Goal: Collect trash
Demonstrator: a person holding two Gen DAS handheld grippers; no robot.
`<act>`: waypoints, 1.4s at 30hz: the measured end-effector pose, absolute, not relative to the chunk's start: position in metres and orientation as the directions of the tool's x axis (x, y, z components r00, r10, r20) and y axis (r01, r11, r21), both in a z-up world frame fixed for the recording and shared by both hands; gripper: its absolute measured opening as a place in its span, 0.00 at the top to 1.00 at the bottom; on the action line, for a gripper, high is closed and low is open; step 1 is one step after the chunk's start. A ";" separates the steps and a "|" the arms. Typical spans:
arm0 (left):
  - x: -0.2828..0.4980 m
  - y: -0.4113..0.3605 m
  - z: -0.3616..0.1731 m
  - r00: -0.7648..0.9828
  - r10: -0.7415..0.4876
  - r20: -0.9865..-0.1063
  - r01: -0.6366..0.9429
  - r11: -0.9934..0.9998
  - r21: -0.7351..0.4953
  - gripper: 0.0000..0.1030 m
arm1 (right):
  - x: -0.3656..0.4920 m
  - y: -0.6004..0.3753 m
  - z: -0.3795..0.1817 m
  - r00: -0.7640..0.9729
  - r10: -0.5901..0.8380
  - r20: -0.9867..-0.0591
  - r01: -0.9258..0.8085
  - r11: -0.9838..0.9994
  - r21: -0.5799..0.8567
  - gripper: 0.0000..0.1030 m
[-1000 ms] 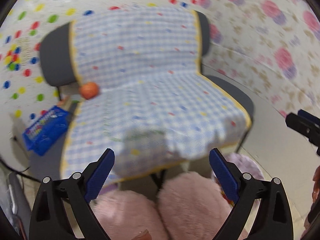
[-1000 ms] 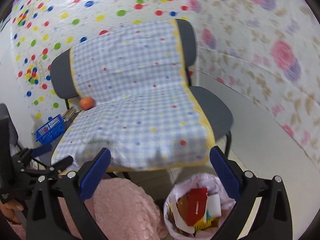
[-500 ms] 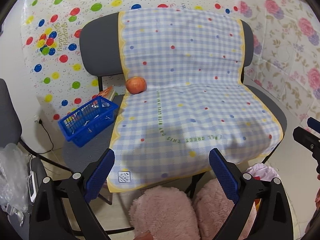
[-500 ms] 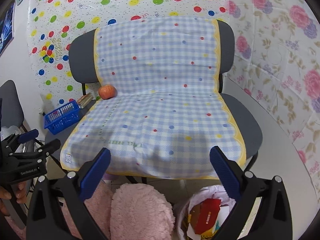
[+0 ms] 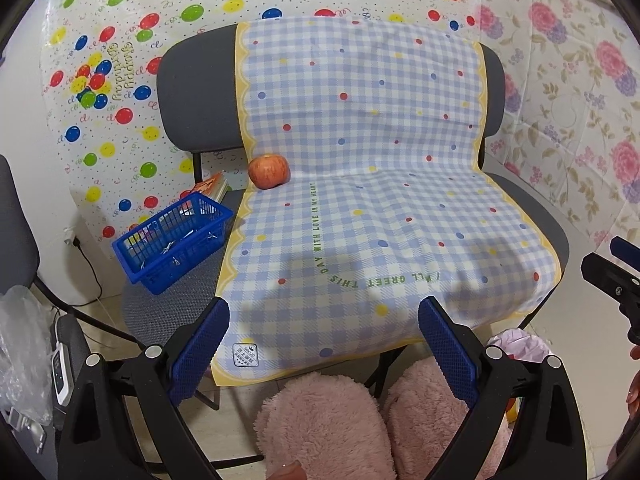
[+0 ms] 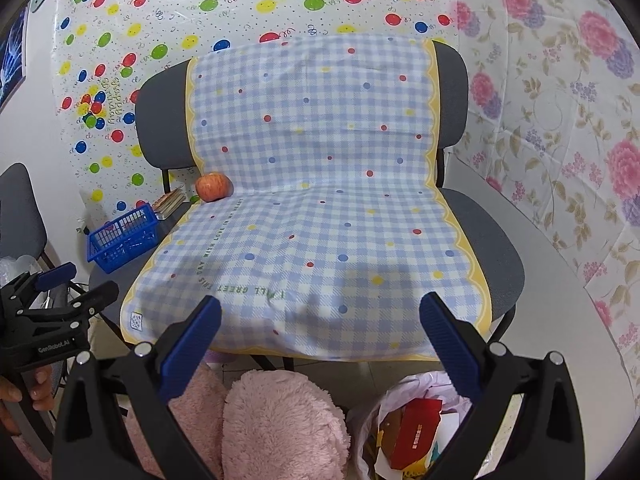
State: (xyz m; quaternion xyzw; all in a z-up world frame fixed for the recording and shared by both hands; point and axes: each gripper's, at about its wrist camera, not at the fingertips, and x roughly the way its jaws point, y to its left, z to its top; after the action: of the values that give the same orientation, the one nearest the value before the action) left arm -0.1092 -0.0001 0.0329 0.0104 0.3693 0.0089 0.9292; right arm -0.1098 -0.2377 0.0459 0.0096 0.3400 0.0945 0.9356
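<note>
A white trash bag stands on the floor below the chair's front right corner, holding a red carton and paper scraps; its pink rim shows in the left wrist view. A red apple rests at the back left of the checked cloth that covers the grey chair. My left gripper is open and holds nothing, in front of the seat's front edge. My right gripper is open and holds nothing, above the bag.
A blue plastic basket sits on a second grey seat at the left, with a booklet behind it. Pink fluffy legs fill the bottom of both views. Patterned sheets cover the walls behind and to the right.
Both grippers have pulled back and risen, so the whole chair and the apple are now in steady view. The left view has swung right, away from the basket. Both stayed open.
</note>
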 end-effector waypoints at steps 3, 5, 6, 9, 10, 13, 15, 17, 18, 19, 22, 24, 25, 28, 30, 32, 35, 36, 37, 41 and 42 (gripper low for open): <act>-0.109 -0.001 0.033 0.727 0.023 -0.686 -0.007 1.000 0.025 0.08 | -0.110 -0.239 0.046 0.751 0.185 -0.634 -0.171 0.982 0.083 0.06; -0.109 -0.001 0.032 0.726 0.024 -0.687 -0.006 1.000 0.028 0.08 | -0.110 -0.239 0.046 0.751 0.186 -0.634 -0.172 0.982 0.084 0.06; -0.109 -0.002 0.033 0.726 0.023 -0.687 -0.005 1.000 0.028 0.08 | -0.110 -0.239 0.045 0.751 0.186 -0.634 -0.172 0.982 0.084 0.06; -0.109 -0.003 0.033 0.726 0.023 -0.688 -0.002 1.000 0.031 0.08 | -0.110 -0.239 0.045 0.749 0.184 -0.636 -0.171 0.982 0.083 0.06; -0.110 -0.003 0.033 0.726 0.023 -0.687 -0.002 0.999 0.032 0.08 | -0.110 -0.240 0.045 0.749 0.185 -0.637 -0.171 0.982 0.084 0.06; -0.110 -0.003 0.033 0.726 0.022 -0.688 -0.002 1.000 0.031 0.08 | -0.112 -0.239 0.043 0.748 0.183 -0.638 -0.165 0.982 0.089 0.06; -0.110 -0.003 0.032 0.726 0.024 -0.687 -0.003 0.999 0.032 0.08 | -0.112 -0.239 0.042 0.747 0.182 -0.639 -0.161 0.983 0.091 0.06; -0.109 -0.003 0.032 0.725 0.023 -0.689 -0.001 1.000 0.031 0.08 | -0.113 -0.238 0.041 0.747 0.181 -0.639 -0.157 0.983 0.094 0.06; -0.109 -0.003 0.032 0.724 0.022 -0.689 0.000 1.000 0.031 0.08 | -0.113 -0.239 0.041 0.748 0.182 -0.639 -0.158 0.983 0.095 0.06; -0.110 -0.003 0.032 0.724 0.023 -0.690 0.000 0.999 0.033 0.08 | -0.113 -0.239 0.041 0.747 0.181 -0.639 -0.159 0.983 0.093 0.06; -0.110 -0.003 0.032 0.723 0.024 -0.690 0.000 0.999 0.034 0.08 | -0.113 -0.238 0.041 0.747 0.180 -0.640 -0.157 0.983 0.093 0.06; -0.110 -0.003 0.032 0.723 0.024 -0.690 -0.001 0.999 0.034 0.08 | -0.113 -0.238 0.040 0.748 0.179 -0.639 -0.156 0.983 0.093 0.06; -0.110 -0.003 0.031 0.723 0.025 -0.690 -0.002 0.999 0.034 0.08 | -0.113 -0.239 0.040 0.748 0.178 -0.639 -0.156 0.984 0.092 0.06; -0.110 -0.003 0.031 0.723 0.024 -0.690 -0.001 0.999 0.034 0.08 | -0.114 -0.239 0.040 0.749 0.181 -0.638 -0.157 0.983 0.094 0.06; -0.110 -0.003 0.031 0.723 0.025 -0.690 -0.002 0.999 0.034 0.08 | -0.114 -0.238 0.040 0.750 0.178 -0.637 -0.156 0.984 0.092 0.06; -0.110 -0.003 0.032 0.722 0.025 -0.691 -0.002 0.999 0.034 0.08 | -0.114 -0.238 0.041 0.750 0.179 -0.637 -0.156 0.983 0.093 0.06; -0.110 -0.003 0.031 0.722 0.026 -0.691 -0.002 0.999 0.035 0.08 | -0.114 -0.237 0.041 0.750 0.178 -0.637 -0.156 0.984 0.090 0.06; -0.110 -0.003 0.031 0.722 0.026 -0.691 -0.002 0.999 0.035 0.08 | -0.114 -0.237 0.041 0.749 0.180 -0.637 -0.157 0.983 0.093 0.06; -0.109 -0.002 0.031 0.722 0.025 -0.691 -0.001 0.999 0.035 0.08 | -0.114 -0.237 0.041 0.750 0.179 -0.637 -0.156 0.983 0.093 0.06; -0.109 -0.002 0.032 0.722 0.024 -0.692 0.000 0.999 0.035 0.08 | -0.114 -0.237 0.042 0.749 0.179 -0.638 -0.156 0.983 0.092 0.06; -0.109 -0.003 0.032 0.722 0.025 -0.691 -0.001 0.999 0.035 0.08 | -0.114 -0.236 0.042 0.749 0.178 -0.638 -0.156 0.984 0.091 0.06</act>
State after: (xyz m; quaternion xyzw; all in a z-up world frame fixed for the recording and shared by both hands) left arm -0.1095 -0.0026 0.0317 0.0159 0.3728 0.0068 0.9278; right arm -0.1145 -0.2365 0.0418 0.0160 0.3430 0.0894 0.9349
